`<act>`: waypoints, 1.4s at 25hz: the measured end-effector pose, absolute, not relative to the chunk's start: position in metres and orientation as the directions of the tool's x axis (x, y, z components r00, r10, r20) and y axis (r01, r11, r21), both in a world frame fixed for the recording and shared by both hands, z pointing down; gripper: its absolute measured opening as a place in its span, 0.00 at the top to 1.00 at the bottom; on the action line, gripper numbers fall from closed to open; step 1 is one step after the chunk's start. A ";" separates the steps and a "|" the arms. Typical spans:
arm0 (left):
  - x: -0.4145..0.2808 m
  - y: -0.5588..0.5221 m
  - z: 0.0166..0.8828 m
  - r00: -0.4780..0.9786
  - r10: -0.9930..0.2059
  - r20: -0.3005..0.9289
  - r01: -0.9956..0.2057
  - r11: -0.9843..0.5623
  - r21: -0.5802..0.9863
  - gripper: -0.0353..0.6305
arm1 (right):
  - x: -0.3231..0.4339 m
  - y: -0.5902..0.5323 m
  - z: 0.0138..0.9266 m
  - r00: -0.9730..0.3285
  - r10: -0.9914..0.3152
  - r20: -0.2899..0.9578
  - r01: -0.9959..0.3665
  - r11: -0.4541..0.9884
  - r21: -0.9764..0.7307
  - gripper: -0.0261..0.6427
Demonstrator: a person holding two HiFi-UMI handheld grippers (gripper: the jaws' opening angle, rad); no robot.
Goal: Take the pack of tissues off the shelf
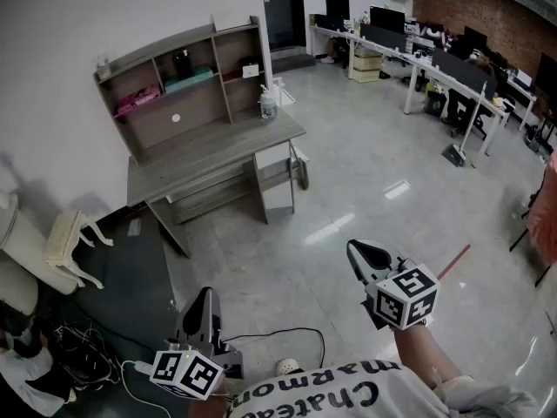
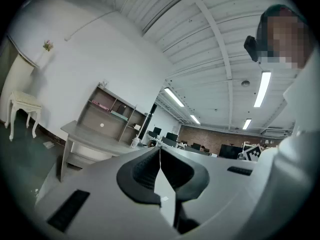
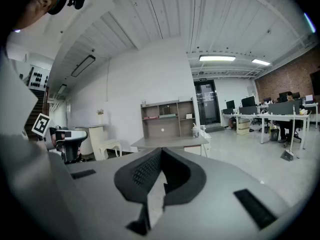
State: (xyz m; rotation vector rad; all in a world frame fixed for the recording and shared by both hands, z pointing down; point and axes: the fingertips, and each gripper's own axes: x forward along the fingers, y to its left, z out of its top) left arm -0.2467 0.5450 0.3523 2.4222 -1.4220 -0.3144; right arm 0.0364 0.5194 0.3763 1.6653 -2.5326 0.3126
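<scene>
A grey wooden desk with a shelf unit stands against the white wall, well ahead of the left claw; rows of office workstations (backed by a brick wall) stretch beyond the right claw across a glossy grey floor under ceiling strip lights.

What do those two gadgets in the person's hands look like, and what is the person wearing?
Both the left gripper and right gripper are grey, tapering to a beak, with dark ribbed pads inside. Each carries a white cube printed with black square markers. The person wears a white shirt with dark lettering.
</scene>
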 end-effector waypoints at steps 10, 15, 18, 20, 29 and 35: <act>-0.265 0.496 0.342 0.497 -0.866 -0.055 -0.793 -0.479 0.377 0.92 | 0.020 0.478 0.367 -0.379 -0.907 0.184 -0.925 0.365 -0.108 0.95; -0.272 0.476 0.341 0.513 -0.857 -0.051 -0.785 -0.493 0.375 0.92 | 0.013 0.461 0.370 -0.365 -0.911 0.192 -0.930 0.348 -0.117 0.95; -0.280 0.461 0.340 0.518 -0.854 -0.053 -0.781 -0.498 0.377 0.92 | 0.011 0.448 0.368 -0.349 -0.918 0.186 -0.935 0.330 -0.126 0.95; -0.285 0.449 0.339 0.523 -0.851 -0.054 -0.778 -0.502 0.378 0.92 | 0.008 0.439 0.365 -0.343 -0.924 0.171 -0.936 0.321 -0.145 0.95; -0.295 0.404 0.339 0.563 -0.824 -0.058 -0.757 -0.543 0.365 0.92 | 0.000 0.416 0.361 -0.298 -0.947 0.124 -0.943 0.272 -0.190 0.95; -0.285 0.389 0.356 0.591 -0.807 -0.004 -0.749 -0.550 0.369 0.92 | 0.006 0.406 0.368 -0.275 -0.950 0.148 -0.947 0.241 -0.213 0.95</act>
